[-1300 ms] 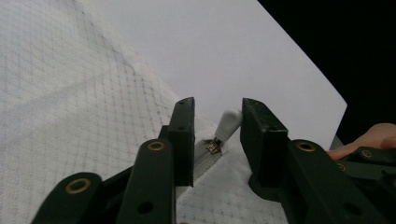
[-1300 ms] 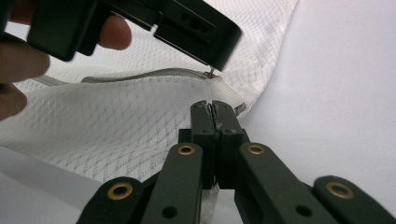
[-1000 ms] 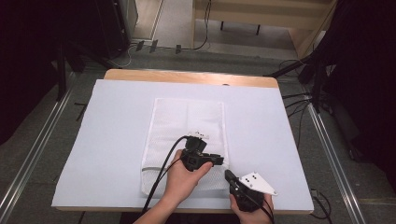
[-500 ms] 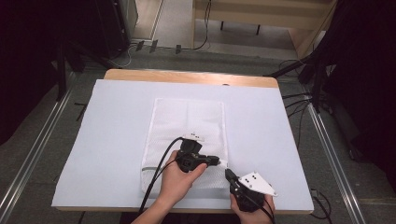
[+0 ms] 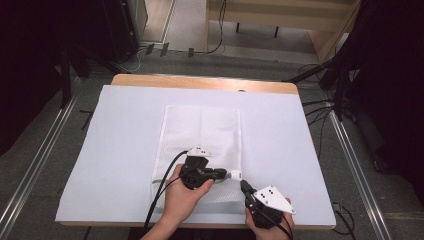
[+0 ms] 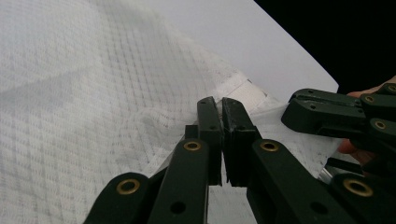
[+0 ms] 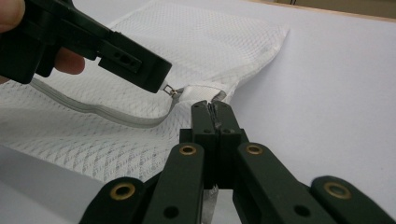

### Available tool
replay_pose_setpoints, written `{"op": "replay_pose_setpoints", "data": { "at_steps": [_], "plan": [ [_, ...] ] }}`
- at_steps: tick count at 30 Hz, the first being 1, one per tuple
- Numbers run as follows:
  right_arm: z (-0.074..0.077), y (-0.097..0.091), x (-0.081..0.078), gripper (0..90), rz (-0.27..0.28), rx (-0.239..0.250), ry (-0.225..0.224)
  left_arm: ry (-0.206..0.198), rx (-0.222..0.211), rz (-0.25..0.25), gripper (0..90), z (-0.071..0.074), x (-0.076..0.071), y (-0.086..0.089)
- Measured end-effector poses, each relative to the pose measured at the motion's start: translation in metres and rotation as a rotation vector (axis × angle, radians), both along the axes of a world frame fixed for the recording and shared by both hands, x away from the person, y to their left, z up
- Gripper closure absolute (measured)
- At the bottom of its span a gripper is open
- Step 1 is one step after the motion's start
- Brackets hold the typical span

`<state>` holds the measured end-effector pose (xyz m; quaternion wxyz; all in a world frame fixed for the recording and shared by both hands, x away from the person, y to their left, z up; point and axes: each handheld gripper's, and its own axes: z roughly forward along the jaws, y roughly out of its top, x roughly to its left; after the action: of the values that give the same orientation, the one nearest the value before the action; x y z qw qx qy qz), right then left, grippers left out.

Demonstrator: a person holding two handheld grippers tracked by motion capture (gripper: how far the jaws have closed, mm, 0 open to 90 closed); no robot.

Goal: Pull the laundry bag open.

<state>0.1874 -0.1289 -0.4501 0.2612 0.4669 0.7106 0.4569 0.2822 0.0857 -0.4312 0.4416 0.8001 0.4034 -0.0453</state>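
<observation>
Both grippers grip the soft, light mesh bag (image 5: 200,145): left gripper (image 5: 227,174) pinching its zipper pull (image 7: 169,89), right gripper (image 5: 245,186) clamping the near-right corner.

High view above the table (image 5: 125,150); both tongs cameras close, sharing the mesh bag (image 5: 202,130).

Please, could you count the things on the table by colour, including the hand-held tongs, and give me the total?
White: 2, the mesh bag and the table cover under it.
Black: 2, the left tongs shut on the bag's zipper pull, and the right tongs shut on the bag's corner.
Total: 4
</observation>
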Motion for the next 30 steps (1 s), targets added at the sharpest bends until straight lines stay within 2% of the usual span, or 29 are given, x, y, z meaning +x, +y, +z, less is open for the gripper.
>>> {"op": "replay_pose_setpoints", "data": {
  "at_steps": [5, 19, 21, 25, 28, 29, 30],
  "plan": [
    [0.0, 0.003, -0.001, 90.0, 0.016, -0.004, 0.0, 0.008, -0.002, 0.01, 88.5, -0.003, -0.002, 0.009],
    [0.004, 0.003, -0.003, 90.0, 0.007, -0.02, -0.015, 0.019, 0.009, 0.076, 88.5, -0.011, -0.002, 0.04],
    [0.005, 0.002, -0.003, 90.0, 0.006, -0.019, -0.016, 0.023, 0.01, 0.106, 88.5, -0.013, -0.002, 0.053],
    [0.004, 0.0, -0.003, 90.0, -0.003, -0.015, -0.009, 0.032, 0.008, 0.132, 88.5, -0.014, -0.002, 0.072],
    [0.004, 0.001, -0.003, 90.0, 0.001, -0.02, -0.01, 0.033, 0.008, 0.152, 88.5, -0.014, -0.002, 0.08],
    [0.004, 0.001, -0.003, 90.0, -0.005, -0.023, -0.011, 0.023, 0.027, 0.181, 88.5, -0.014, -0.003, 0.09],
    [0.004, 0.0, -0.003, 90.0, -0.016, -0.028, -0.012, 0.028, 0.013, 0.192, 88.5, -0.014, -0.003, 0.096]
  ]
}}
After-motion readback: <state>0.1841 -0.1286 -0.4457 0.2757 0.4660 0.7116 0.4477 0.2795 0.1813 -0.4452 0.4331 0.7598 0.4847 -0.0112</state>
